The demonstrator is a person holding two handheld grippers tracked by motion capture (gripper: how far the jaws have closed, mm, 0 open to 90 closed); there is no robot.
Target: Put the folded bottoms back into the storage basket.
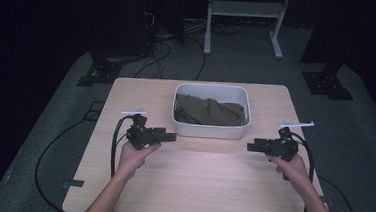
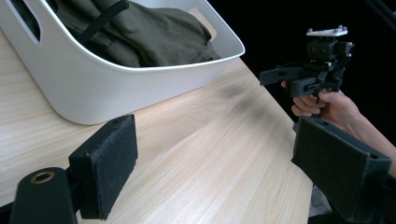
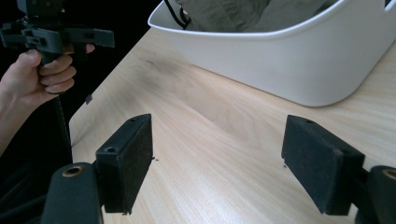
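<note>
The olive garment (image 1: pixel 209 111) is lying bunched inside the white bin (image 1: pixel 209 130) toward the table's (image 1: pixel 195 186) far edge. The left gripper (image 1: pixel 168 135) and right gripper (image 1: pixel 251 147) are hovering near the bin's front wall, jaws spread with nothing between them. Judgement: both should be rising over the rim before descending onto the cloth, pinching separate folds and avoiding the wall.

1. High view: looks forward and down over the whole table (image 1: pixel 190 186), from well above.
2. Gripper views: low, close, facing inward across the tabletop; both share the white basin (image 2: pixel 93 88).
</note>
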